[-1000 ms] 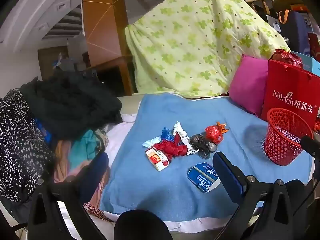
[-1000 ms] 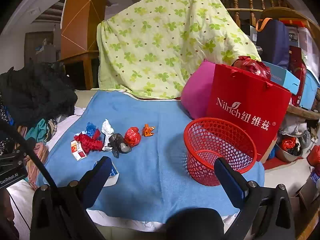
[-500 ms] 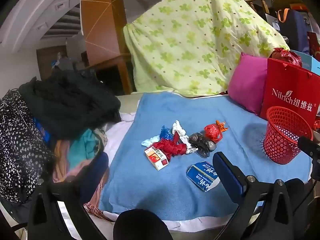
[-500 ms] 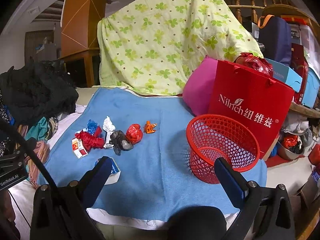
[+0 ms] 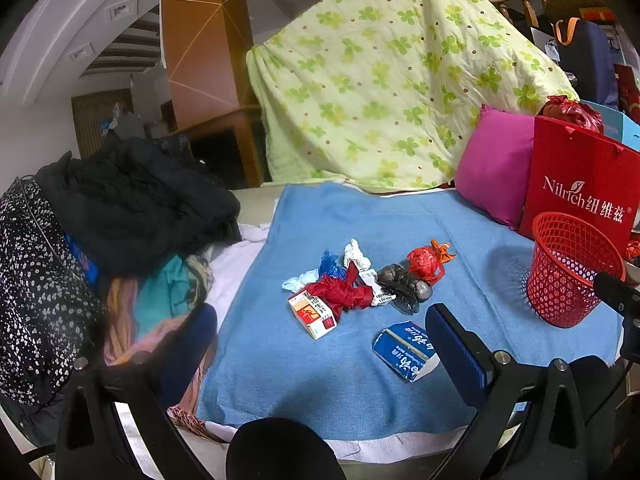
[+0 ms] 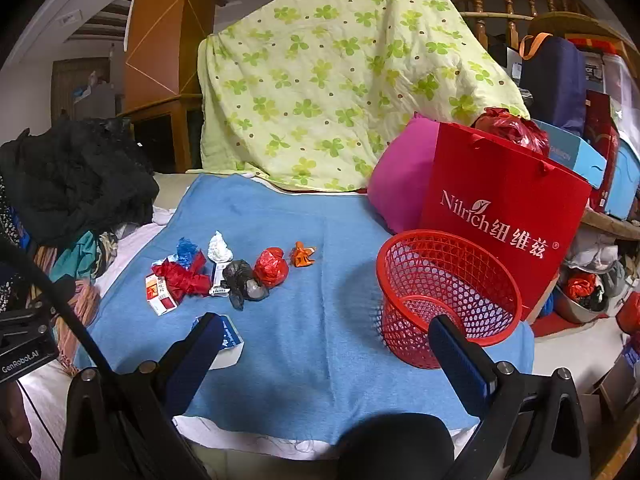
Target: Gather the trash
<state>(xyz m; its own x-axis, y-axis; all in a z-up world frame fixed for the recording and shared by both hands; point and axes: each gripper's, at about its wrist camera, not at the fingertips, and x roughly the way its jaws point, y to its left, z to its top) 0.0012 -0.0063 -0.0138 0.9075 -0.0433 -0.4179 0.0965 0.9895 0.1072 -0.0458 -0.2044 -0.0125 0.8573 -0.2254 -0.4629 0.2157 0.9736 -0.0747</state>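
Trash lies in a loose heap on a blue towel (image 5: 360,392) (image 6: 332,344): a red-and-white carton (image 5: 314,314) (image 6: 159,295), a crumpled red wrapper (image 5: 340,292) (image 6: 182,276), white tissue (image 5: 356,252) (image 6: 219,247), a grey-black bag (image 5: 404,286) (image 6: 244,280), a red bag (image 5: 425,265) (image 6: 271,267), an orange scrap (image 5: 442,249) (image 6: 302,254). A blue box (image 5: 404,350) (image 6: 230,334) lies nearer. The red mesh basket (image 5: 570,268) (image 6: 446,300) stands empty to the right. My left gripper (image 5: 320,344) and right gripper (image 6: 326,346) hover open, holding nothing.
A red paper bag (image 6: 500,216) and a pink cushion (image 6: 400,184) stand behind the basket. A green-flowered quilt (image 6: 340,80) drapes at the back. Dark clothes (image 5: 132,196) pile up on the left. Boxes and bags (image 6: 592,152) crowd the right side.
Both views have drifted slightly; the right gripper has edged a little closer to the towel and basket. Both grippers stay open. The trash has not moved.
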